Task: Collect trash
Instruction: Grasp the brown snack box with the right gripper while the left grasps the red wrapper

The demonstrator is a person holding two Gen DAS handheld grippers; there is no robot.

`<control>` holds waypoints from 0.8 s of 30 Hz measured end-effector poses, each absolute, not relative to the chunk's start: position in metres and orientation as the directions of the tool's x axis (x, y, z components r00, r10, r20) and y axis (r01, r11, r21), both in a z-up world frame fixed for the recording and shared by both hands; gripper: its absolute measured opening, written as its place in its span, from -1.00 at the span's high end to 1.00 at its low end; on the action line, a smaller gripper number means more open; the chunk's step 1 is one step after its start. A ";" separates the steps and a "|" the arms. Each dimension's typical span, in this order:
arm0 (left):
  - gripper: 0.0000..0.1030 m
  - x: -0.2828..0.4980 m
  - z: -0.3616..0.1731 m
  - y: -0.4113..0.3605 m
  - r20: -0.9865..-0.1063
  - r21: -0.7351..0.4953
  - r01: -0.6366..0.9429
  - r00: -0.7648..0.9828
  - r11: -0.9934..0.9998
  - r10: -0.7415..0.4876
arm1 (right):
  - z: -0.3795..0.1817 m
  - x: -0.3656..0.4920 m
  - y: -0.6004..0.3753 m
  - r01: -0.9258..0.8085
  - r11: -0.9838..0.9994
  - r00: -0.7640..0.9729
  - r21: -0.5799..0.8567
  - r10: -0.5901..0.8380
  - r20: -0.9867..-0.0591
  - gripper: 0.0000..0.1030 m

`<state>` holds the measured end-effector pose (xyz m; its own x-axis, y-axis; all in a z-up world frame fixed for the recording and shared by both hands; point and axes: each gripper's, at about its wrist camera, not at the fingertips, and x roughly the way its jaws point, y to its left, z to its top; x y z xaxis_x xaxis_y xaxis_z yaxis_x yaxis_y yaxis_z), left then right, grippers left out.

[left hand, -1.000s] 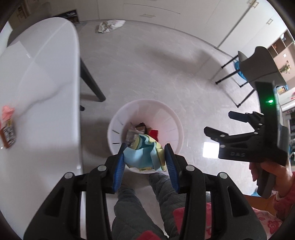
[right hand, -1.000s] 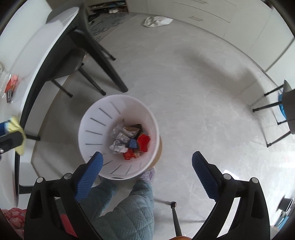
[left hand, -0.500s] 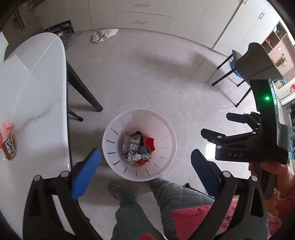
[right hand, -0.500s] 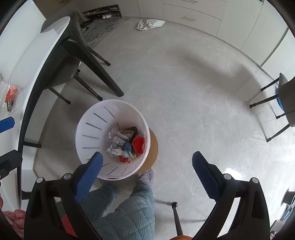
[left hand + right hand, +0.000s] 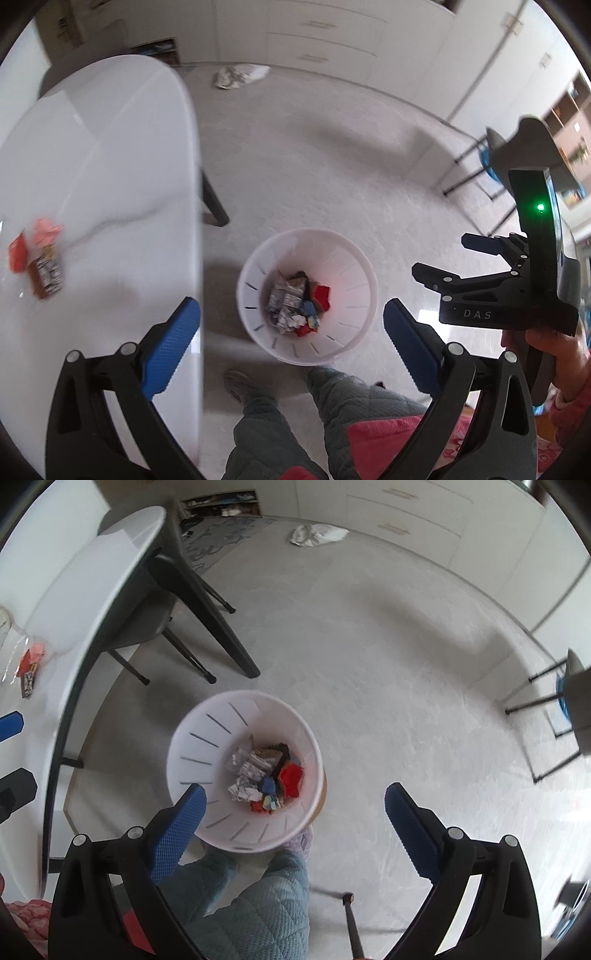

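Observation:
A white slotted trash bin (image 5: 354,258) stands on the floor by my legs, holding several crumpled wrappers (image 5: 295,302); it also shows in the right wrist view (image 5: 207,738). My left gripper (image 5: 291,332) is open and empty above the bin's near rim. My right gripper (image 5: 295,812) is open and empty, also above the bin; it shows in the left wrist view (image 5: 480,266) at the right. Red and pink wrappers (image 5: 40,258) lie on the white table (image 5: 110,166) at the left, also in the right wrist view (image 5: 31,664).
A crumpled white bag (image 5: 240,74) lies on the floor by the far cabinets. Black table legs (image 5: 207,620) and a chair (image 5: 147,627) stand beyond the bin. Another chair (image 5: 524,147) is at the right. A dark stick (image 5: 351,919) lies near my feet.
My left gripper held a blue and yellow wad over the bin, then opened; the wad now lies in the bin. The left gripper has shifted toward the table. The right gripper stayed open.

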<state>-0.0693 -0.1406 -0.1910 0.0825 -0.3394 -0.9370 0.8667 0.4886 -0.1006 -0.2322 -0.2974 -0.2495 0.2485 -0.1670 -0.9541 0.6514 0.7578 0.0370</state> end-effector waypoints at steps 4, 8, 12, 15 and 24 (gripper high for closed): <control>-0.85 -0.037 -0.178 -0.105 -0.927 -0.092 0.802 0.148 0.590 -0.346 | -0.231 -0.190 -0.283 0.584 0.810 0.301 0.050 -0.159 -0.940 -0.88; -0.85 -0.002 -0.170 -0.062 -0.921 -0.081 0.717 0.211 0.692 -0.327 | -0.214 -0.135 -0.256 0.480 0.875 0.356 0.059 -0.133 -0.925 -0.88; -0.85 0.033 -0.165 -0.012 -0.916 -0.074 0.607 0.272 0.791 -0.294 | -0.202 -0.078 -0.223 0.358 0.931 0.397 0.068 -0.086 -0.914 -0.89; -0.85 0.057 -0.162 0.028 -0.913 -0.080 0.515 0.306 0.853 -0.270 | -0.198 -0.044 -0.195 0.274 0.959 0.418 0.069 -0.054 -0.907 -0.95; -0.84 0.109 -0.163 0.108 -0.908 -0.122 0.328 0.345 0.937 -0.239 | -0.199 0.050 -0.104 -0.066 0.995 0.420 0.078 0.098 -0.902 -0.94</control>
<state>0.1091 0.1081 -0.1630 0.3452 -0.2389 -0.9076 0.3275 0.9369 -0.1221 0.0503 -0.1035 -0.1995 0.4200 0.0985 -0.9022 -0.0664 0.9948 0.0777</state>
